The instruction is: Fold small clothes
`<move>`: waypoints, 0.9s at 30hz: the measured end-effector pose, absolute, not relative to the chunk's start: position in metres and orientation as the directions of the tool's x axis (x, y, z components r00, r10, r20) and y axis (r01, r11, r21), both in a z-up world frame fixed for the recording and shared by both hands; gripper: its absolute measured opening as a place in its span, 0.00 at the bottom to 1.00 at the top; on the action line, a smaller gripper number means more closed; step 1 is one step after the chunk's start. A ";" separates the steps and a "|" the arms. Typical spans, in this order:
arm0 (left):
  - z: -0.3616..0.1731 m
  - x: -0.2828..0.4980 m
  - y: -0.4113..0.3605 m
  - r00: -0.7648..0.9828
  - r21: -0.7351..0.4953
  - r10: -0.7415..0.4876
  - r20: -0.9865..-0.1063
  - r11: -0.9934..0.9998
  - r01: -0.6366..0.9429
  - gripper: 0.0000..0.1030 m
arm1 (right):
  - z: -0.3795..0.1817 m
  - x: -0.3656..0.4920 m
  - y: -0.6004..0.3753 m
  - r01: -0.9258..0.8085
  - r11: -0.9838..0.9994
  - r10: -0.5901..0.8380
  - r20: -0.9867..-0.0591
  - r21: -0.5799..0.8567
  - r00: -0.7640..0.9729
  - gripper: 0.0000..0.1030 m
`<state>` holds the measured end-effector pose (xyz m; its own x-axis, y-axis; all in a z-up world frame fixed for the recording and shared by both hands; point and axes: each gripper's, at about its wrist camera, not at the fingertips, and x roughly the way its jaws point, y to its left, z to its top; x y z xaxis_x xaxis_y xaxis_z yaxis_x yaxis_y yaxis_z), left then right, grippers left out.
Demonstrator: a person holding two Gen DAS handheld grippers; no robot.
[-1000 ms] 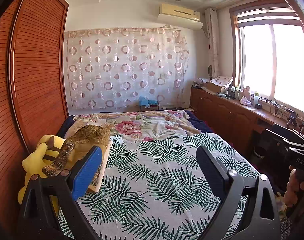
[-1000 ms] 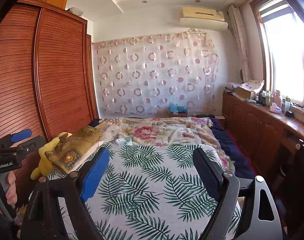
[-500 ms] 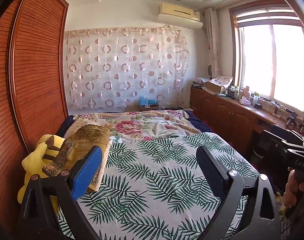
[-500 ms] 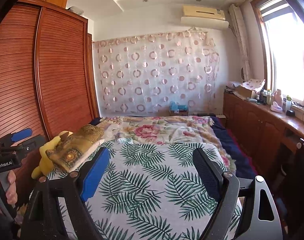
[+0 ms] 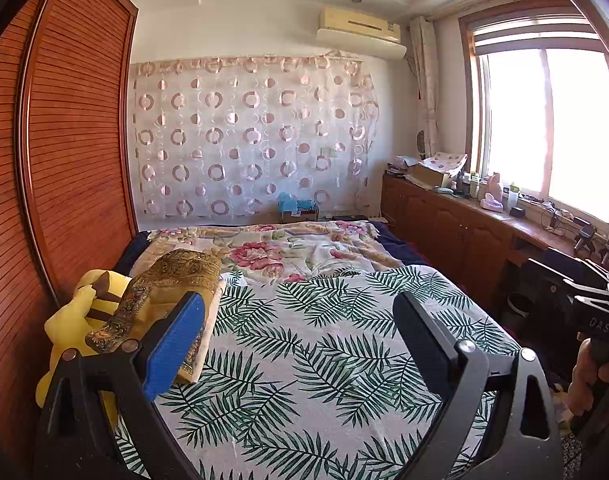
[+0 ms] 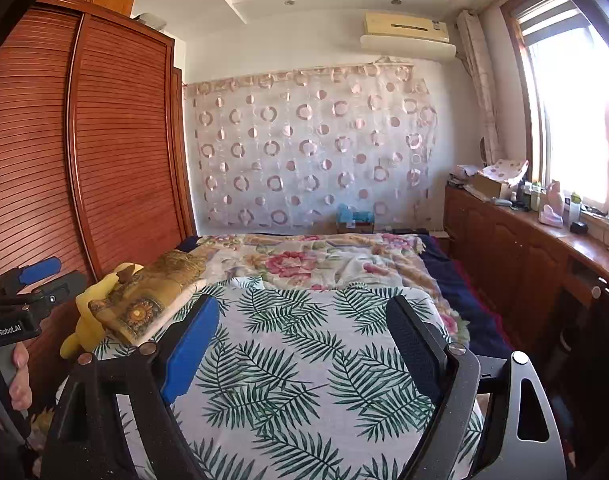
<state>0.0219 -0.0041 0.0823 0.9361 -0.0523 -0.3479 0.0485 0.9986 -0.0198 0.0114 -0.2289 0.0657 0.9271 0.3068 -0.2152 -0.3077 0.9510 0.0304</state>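
A bed covered with a green palm-leaf cloth (image 5: 316,344) fills the middle of both views; the same cloth shows in the right wrist view (image 6: 304,340). My left gripper (image 5: 298,320) is open and empty above the cloth's near part. My right gripper (image 6: 302,324) is open and empty, also held above the leaf cloth. A golden patterned garment (image 5: 164,292) lies over a yellow plush toy (image 5: 76,320) at the bed's left edge; it also shows in the right wrist view (image 6: 152,300). No small garment lies between the fingers.
A floral blanket (image 5: 288,248) covers the far half of the bed. A wooden slatted wardrobe (image 5: 64,160) stands close on the left. A wooden cabinet counter (image 5: 464,220) with clutter runs under the window on the right. The other gripper shows at the right edge (image 5: 596,320).
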 end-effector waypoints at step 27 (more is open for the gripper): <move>0.082 0.021 -0.004 0.936 -0.021 -0.053 -0.347 0.999 0.049 0.93 | 0.066 0.013 -0.235 -0.311 0.950 0.310 -0.213 0.027 0.927 0.84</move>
